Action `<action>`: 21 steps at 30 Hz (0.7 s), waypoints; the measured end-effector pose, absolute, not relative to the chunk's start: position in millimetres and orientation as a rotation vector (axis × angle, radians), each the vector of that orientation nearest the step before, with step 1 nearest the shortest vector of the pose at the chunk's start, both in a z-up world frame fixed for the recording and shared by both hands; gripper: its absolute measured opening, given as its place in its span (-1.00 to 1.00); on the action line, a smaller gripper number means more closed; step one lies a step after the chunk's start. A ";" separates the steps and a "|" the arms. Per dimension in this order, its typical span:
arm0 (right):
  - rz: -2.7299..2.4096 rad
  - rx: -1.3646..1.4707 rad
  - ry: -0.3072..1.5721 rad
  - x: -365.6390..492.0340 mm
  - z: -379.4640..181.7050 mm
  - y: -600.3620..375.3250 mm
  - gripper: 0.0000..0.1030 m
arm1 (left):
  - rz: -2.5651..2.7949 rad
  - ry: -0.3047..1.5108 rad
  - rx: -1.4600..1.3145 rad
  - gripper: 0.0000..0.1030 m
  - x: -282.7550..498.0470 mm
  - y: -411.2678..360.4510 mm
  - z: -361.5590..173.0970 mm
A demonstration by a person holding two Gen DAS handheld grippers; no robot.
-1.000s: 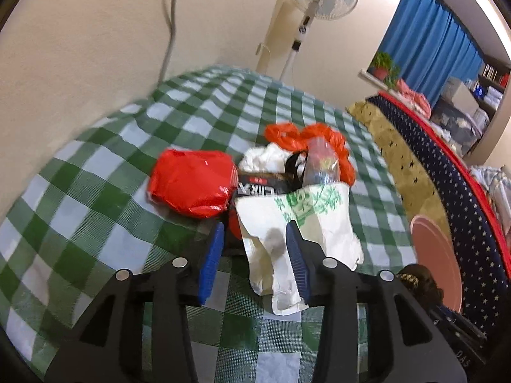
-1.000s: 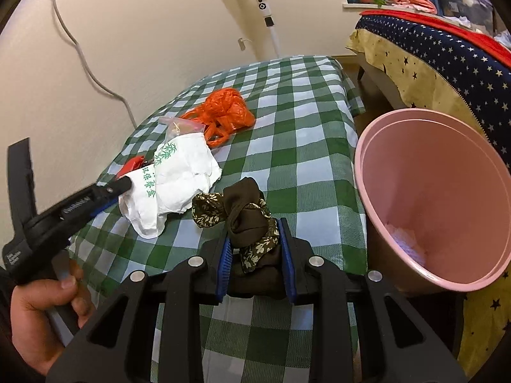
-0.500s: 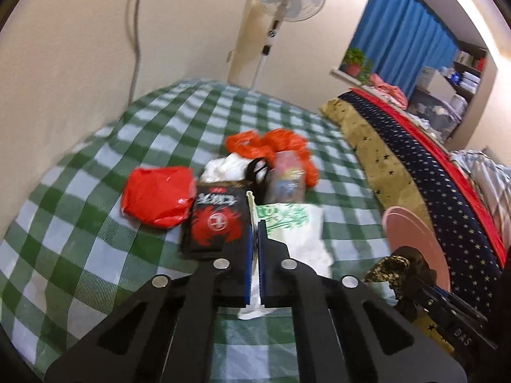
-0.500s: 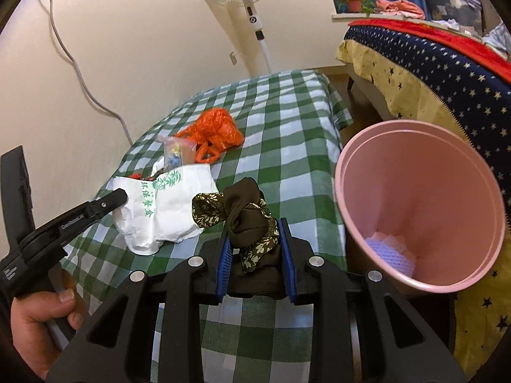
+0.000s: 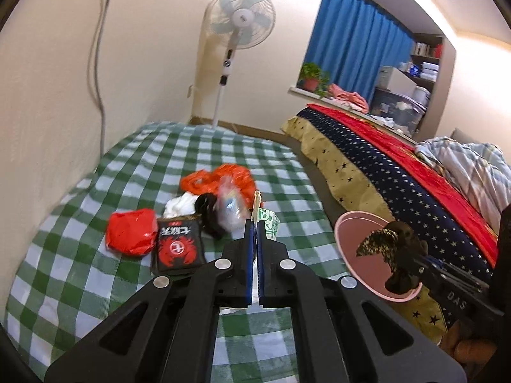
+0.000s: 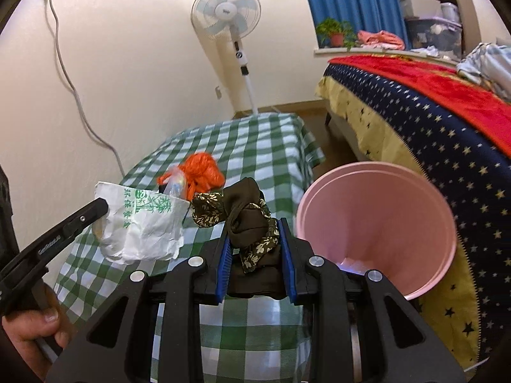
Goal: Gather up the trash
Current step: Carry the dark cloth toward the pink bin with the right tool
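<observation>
Two grippers carry trash above a green-checked tabletop: the left gripper has its fingers clamped on a white paper bag, while the right gripper pinches a dark floral cloth bundle beside a pink bin.

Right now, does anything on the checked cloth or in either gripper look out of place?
Nothing is spilled or damaged. One oddity: the right gripper carries a knotted brown floral cloth, looking more like fabric than trash, beside the pink bin.
</observation>
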State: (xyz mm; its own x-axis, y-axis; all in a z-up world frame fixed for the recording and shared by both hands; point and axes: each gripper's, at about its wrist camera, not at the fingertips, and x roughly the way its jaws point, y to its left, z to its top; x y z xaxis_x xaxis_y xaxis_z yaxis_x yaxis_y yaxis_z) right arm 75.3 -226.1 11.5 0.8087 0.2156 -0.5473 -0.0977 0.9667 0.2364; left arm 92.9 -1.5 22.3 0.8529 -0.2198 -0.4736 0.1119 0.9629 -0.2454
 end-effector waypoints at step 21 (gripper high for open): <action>0.066 0.204 0.542 71.5 23.5 -243.7 -0.46 | -0.224 0.485 -0.179 -0.97 91.5 -19.1 35.2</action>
